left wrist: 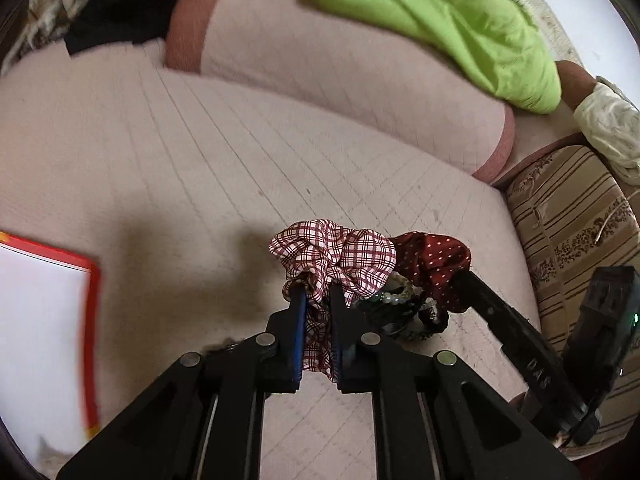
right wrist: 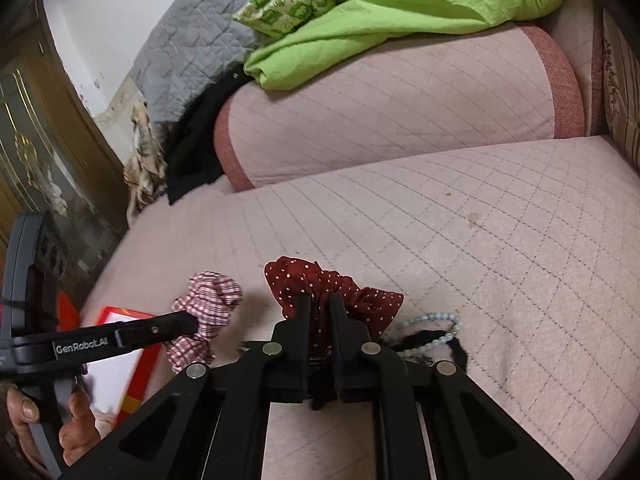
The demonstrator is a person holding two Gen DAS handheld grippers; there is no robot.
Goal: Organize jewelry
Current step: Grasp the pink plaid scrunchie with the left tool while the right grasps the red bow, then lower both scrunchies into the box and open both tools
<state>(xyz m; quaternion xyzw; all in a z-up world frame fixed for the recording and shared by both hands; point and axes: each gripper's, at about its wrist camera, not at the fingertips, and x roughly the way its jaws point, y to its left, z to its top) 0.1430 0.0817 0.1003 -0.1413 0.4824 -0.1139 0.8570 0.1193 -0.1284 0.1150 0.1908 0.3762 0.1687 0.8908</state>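
Your left gripper (left wrist: 318, 300) is clamped on the checked scrunchie (left wrist: 340, 256), your right gripper (right wrist: 319, 308) on the dotted red scrunchie (right wrist: 316, 284), both above the pink quilted cushion (right wrist: 460, 240). A pale bead bracelet (right wrist: 440, 322) lies on black lace (right wrist: 424, 340) just beside them. The red-edged box (left wrist: 93, 300) sits left, contents washed out. Only the right view shows your hand (right wrist: 72, 420).

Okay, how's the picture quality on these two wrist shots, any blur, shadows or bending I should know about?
Left wrist view: the red-bordered box is smeared by motion blur, a soft shadow falls on the quilted cover left of the checked scrunchie, straight stitching bows from the fisheye. Right wrist view: mostly sharp, dotted scrunchie clear, left edge blurred, daylight even, no glare.
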